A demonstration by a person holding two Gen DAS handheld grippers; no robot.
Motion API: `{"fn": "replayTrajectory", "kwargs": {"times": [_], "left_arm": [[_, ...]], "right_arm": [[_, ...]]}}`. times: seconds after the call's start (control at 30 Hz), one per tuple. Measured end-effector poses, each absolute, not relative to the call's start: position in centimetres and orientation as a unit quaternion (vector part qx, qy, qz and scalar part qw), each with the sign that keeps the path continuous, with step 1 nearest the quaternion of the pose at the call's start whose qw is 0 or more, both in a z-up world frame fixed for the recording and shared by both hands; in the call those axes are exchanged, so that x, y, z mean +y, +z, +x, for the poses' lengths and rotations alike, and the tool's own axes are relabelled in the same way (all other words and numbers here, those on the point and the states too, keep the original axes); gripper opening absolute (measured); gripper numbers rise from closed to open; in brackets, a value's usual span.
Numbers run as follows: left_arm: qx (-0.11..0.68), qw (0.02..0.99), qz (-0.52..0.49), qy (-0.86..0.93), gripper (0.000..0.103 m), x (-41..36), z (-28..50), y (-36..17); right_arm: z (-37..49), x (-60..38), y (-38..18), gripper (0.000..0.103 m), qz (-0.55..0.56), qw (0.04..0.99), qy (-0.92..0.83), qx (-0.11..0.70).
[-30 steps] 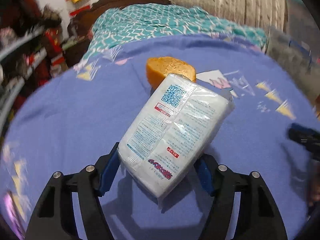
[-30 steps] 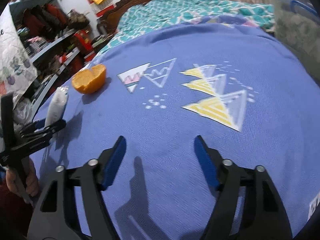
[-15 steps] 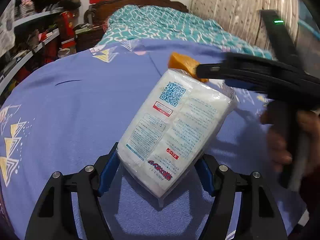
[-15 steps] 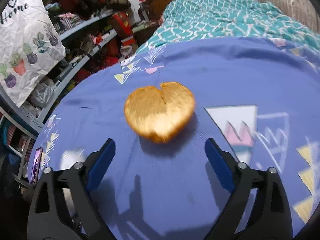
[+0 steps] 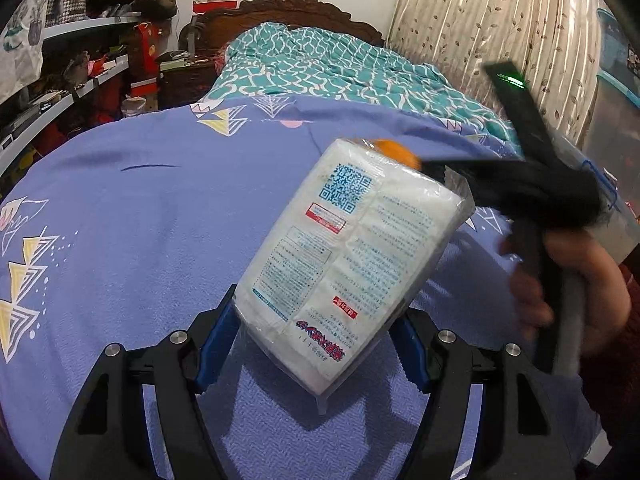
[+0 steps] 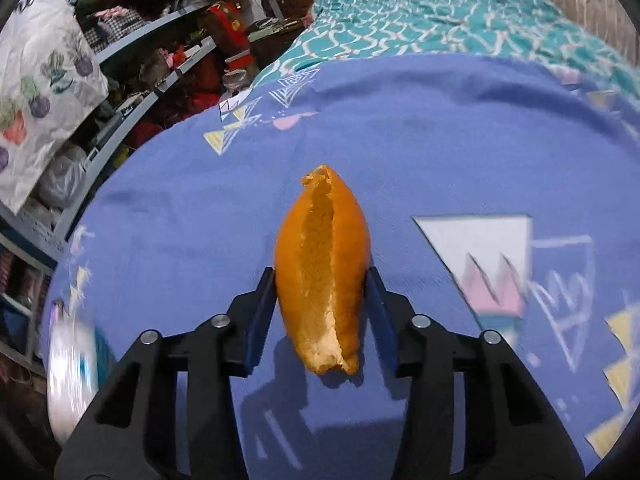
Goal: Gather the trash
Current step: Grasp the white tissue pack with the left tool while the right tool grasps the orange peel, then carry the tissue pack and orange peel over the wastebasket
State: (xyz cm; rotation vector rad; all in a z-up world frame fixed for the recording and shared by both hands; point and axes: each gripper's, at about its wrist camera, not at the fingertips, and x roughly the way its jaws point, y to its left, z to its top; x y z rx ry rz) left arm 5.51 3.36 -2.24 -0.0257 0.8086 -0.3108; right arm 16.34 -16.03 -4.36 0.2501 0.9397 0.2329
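A white plastic-wrapped tissue pack (image 5: 352, 248) with blue print stands tilted above the blue bedspread, and my left gripper (image 5: 316, 312) is shut on its lower end. An orange peel (image 6: 320, 264) is folded upright between the blue pads of my right gripper (image 6: 320, 276), whose jaws are closing and press on both of its sides. In the left wrist view the same peel (image 5: 394, 150) peeks out behind the pack's top corner, at the tip of the black right gripper that a hand (image 5: 580, 288) holds.
The blue bedspread (image 5: 140, 220) with triangle prints covers the bed, and a teal quilt (image 5: 320, 68) lies at its far end. Cluttered shelves (image 5: 60, 92) run along the left. A curtain (image 5: 480, 40) and a clear plastic bin (image 5: 616, 100) stand on the right.
My right gripper swept left across the bed to the orange peel and closed on it, folding it upright. The left gripper kept its hold on the pack and rolled a little.
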Motion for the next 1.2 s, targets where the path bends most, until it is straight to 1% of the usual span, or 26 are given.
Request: {"fn": "replayTrajectory", "kwargs": {"times": [0.17,0.4,0.5,0.63,0.7,0.9,0.93,0.97,1.0,1.03,1.07,1.1,1.13,1.2], "left_arm": [[0.4,0.902,0.006,-0.158,0.066,2.6,5.9,-2.4],[0.4,0.899,0.059,-0.168,0.066,0.1,5.3,-2.5],[0.421,0.883,0.035,-0.206,0.066,-1.2,4.8,-2.8],[0.423,0.873,0.05,-0.239,0.066,-4.1,3.5,-2.7],[0.422,0.869,0.058,-0.251,0.067,-5.1,3.0,-2.6],[0.432,0.864,0.082,-0.244,0.072,-7.1,2.9,-3.7],[0.436,0.863,0.083,-0.242,0.073,-7.2,3.0,-3.8],[0.439,0.862,0.083,-0.238,0.077,-7.3,3.2,-3.9],[0.442,0.862,0.082,-0.235,0.077,-7.4,3.5,-4.0],[0.444,0.861,0.08,-0.236,0.077,-7.4,3.6,-4.1],[0.447,0.859,0.078,-0.236,0.071,-7.5,3.8,-4.2],[0.449,0.858,0.077,-0.238,0.065,-7.7,4.0,-4.2],[0.45,0.856,0.079,-0.241,0.064,-8.1,4.2,-4.0],[0.451,0.852,0.076,-0.256,0.062,-9.1,4.3,-3.5]], "right_arm": [[9.4,-20.1,-4.3,0.045,0.124,0.882,0.103,0.442],[0.3,-27.7,-4.2,0.045,0.113,0.901,0.012,0.419],[-2.2,-30.6,-4.2,0.045,0.131,0.902,-0.021,0.41],[-4.6,-32.4,-4.7,0.044,0.152,0.902,-0.03,0.403],[-5.2,-32.3,-4.7,0.045,0.141,0.906,-0.028,0.399],[-5.5,-30.8,-5.0,0.052,0.098,0.915,-0.037,0.389],[-5.5,-30.7,-5.1,0.055,0.096,0.915,-0.037,0.39],[-5.6,-30.8,-5.2,0.057,0.098,0.914,-0.035,0.391],[-5.7,-31.0,-5.2,0.057,0.103,0.914,-0.033,0.39],[-5.8,-31.3,-5.1,0.054,0.11,0.915,-0.03,0.386],[-5.9,-31.5,-5.0,0.048,0.118,0.916,-0.027,0.382],[-6.1,-31.9,-4.9,0.046,0.127,0.916,-0.023,0.38],[-6.5,-32.2,-4.8,0.044,0.133,0.917,-0.024,0.376],[-7.2,-33.2,-4.5,0.042,0.14,0.92,-0.034,0.365]]}}
